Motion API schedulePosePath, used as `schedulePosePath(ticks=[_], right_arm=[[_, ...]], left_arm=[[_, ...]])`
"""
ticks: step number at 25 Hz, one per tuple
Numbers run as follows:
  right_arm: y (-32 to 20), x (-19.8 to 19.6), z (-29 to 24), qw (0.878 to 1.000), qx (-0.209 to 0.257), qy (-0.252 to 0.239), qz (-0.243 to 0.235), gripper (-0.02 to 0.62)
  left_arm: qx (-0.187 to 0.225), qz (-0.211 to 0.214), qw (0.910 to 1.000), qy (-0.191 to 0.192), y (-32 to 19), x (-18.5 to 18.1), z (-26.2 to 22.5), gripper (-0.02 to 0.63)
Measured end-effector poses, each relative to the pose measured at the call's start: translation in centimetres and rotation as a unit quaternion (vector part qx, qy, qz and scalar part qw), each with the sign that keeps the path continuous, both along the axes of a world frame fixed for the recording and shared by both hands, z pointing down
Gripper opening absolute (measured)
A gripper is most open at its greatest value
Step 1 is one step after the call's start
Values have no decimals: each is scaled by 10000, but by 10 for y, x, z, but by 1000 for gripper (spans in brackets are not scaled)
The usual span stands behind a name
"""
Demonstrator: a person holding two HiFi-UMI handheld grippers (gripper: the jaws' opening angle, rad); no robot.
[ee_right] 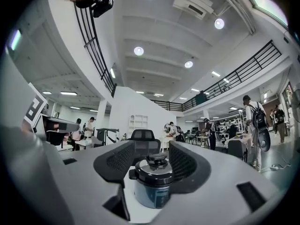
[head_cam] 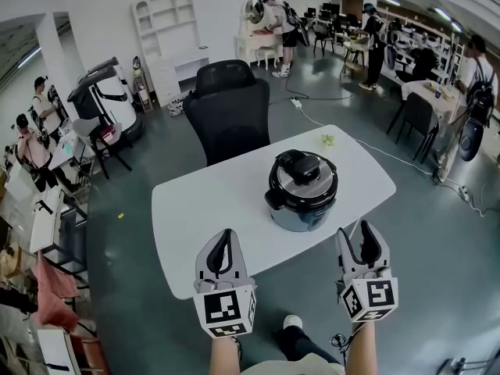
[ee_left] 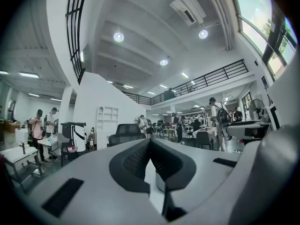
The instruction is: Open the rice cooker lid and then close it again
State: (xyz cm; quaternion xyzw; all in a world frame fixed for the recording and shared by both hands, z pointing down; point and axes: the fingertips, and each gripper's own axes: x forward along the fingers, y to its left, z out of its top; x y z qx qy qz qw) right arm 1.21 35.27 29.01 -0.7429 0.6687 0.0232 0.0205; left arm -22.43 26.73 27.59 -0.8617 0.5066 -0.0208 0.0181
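Big open office hall, with a white worktop in the middle and a black chair tucked in behind it. The left gripper has its fingers pressed together with nothing between them. The right gripper has its fingers spread, and the rice cooker lines up in the gap but is well ahead and untouched.

Both grippers hover level at the worktop's near edge. The cooker sits right of centre, nearer the right gripper, with its lid down. Looks like the approach to me, nothing opened yet.

My two cents: bring the right one in over the black latch on top, and use the closed left one to brace the pot body so it doesn't skate across that slick top when the lid pops.
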Motion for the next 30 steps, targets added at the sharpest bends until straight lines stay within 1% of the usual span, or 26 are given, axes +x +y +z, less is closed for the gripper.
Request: schedulePosePath(ticks=[5,11,20,26,30], right_arm=[[-65,52,-4,9994,-68,185,-269,245],[-126,92,-2,9971,-161,371,-638,250],[-194,109,25,9919,-516,604,-988,259],[-255,110,36,9834,-848,858,-1356,276],[-298,118,53,9775,-1055,1051,-1493,294]], left_arm=[[74,-157,9998,7,-53,52,-7,14],[48,-301,9995,-56,-102,95,-7,14],[-155,-455,9986,-215,-159,110,16,14],[-213,-511,9982,-238,-219,119,17,14],[-289,-447,9983,-246,-265,134,32,14]])
